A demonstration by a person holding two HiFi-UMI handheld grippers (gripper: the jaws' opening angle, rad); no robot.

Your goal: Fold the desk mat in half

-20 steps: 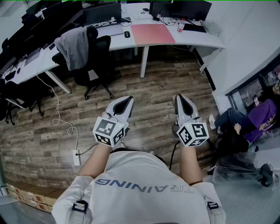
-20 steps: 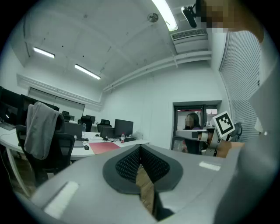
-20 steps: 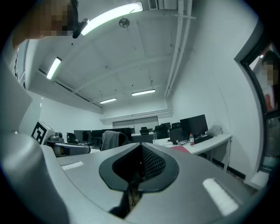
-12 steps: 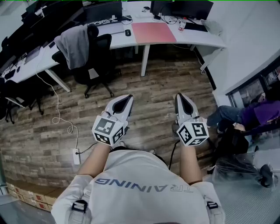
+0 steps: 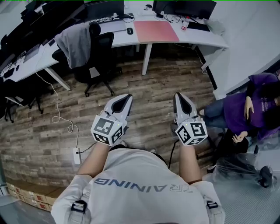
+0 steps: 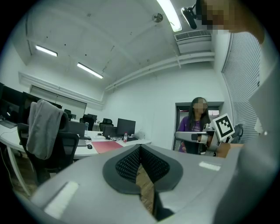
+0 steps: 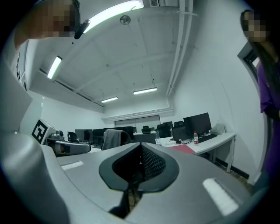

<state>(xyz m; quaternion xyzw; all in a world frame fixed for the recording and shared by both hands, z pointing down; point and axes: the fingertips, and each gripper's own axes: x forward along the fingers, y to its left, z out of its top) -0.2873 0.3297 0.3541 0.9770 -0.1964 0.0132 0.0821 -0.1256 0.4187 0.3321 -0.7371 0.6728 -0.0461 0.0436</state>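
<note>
The pink desk mat point(image 5: 155, 31) lies flat on the white desk point(image 5: 205, 40) at the far side of the room, well away from both grippers. It also shows as a pink strip point(image 6: 107, 146) in the left gripper view and a small pink patch point(image 7: 183, 149) in the right gripper view. I hold the left gripper point(image 5: 127, 98) and the right gripper point(image 5: 179, 97) side by side in front of my chest, over the wooden floor, pointing towards the desk. Both have their jaws shut with nothing between them.
A black office chair with a grey jacket point(image 5: 81, 41) stands left of the mat. Monitors point(image 5: 183, 8), a bottle point(image 5: 184, 24) and a mouse point(image 5: 130, 30) sit on the desk. A person in purple point(image 5: 245, 109) sits at the right. A power strip with cable point(image 5: 76, 156) lies on the floor.
The person in purple at the right has shifted closer and turned. Both grippers stay nearly where they were, and the desk sits slightly lower in the view.
</note>
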